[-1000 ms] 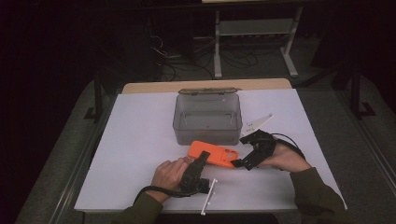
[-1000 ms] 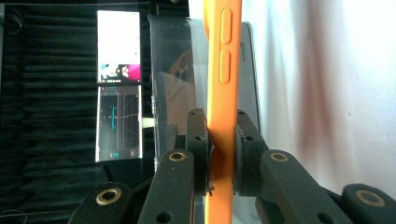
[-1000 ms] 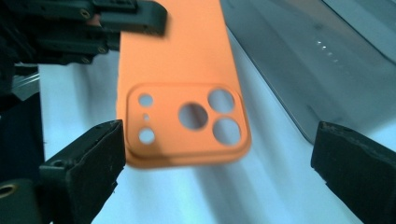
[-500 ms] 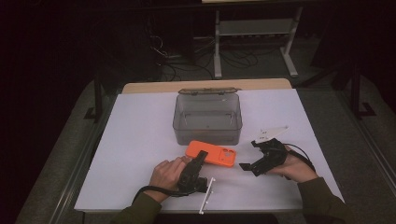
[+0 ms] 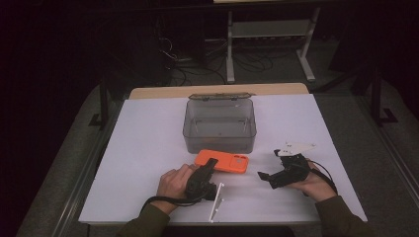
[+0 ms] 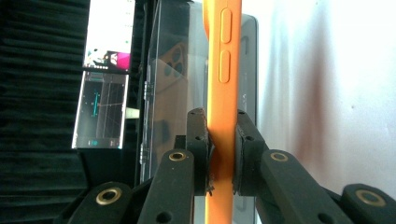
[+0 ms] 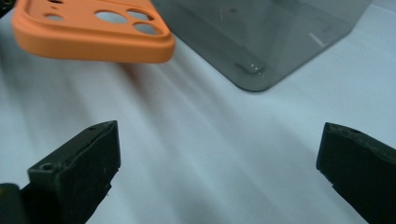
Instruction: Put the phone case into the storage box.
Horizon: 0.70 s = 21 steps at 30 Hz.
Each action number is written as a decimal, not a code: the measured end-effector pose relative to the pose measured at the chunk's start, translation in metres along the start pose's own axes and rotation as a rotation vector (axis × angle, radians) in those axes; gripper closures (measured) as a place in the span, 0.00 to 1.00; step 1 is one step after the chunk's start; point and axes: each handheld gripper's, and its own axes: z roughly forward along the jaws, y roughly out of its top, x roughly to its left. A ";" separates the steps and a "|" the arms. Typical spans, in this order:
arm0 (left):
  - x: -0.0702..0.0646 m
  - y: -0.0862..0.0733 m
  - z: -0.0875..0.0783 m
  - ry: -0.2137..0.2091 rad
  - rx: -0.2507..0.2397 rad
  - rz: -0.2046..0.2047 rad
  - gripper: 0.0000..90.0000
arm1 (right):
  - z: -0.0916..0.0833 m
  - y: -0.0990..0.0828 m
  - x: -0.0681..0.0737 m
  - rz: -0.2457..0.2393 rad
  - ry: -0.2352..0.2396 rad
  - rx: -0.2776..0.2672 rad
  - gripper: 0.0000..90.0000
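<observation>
1 orange phone case (image 5: 221,161) sits just in front of the clear plastic box (image 5: 220,125) on the white surface (image 5: 143,148), pinched at its edge by the left hand-held gripper (image 5: 211,163), apparently to steady or lift it. In the left gripper view, both pads clamp the case's side wall below 2 button bumps. The right hand-held gripper (image 5: 267,169), jaws just opened wide and holding nothing, hangs near the case's camera-cutout end. Whether the case's far end rests on the surface is hard to tell; the box's contents are unclear.
</observation>
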 end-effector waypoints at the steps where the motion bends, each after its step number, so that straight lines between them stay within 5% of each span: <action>1: 0.001 0.000 0.000 -0.005 -0.006 -0.019 0.88 | 0.000 -0.001 0.001 0.006 -0.008 -0.008 0.00; 21: 0.013 -0.007 0.000 -0.085 -0.032 -0.185 0.89 | -0.005 -0.021 0.013 0.036 -0.083 -0.058 0.00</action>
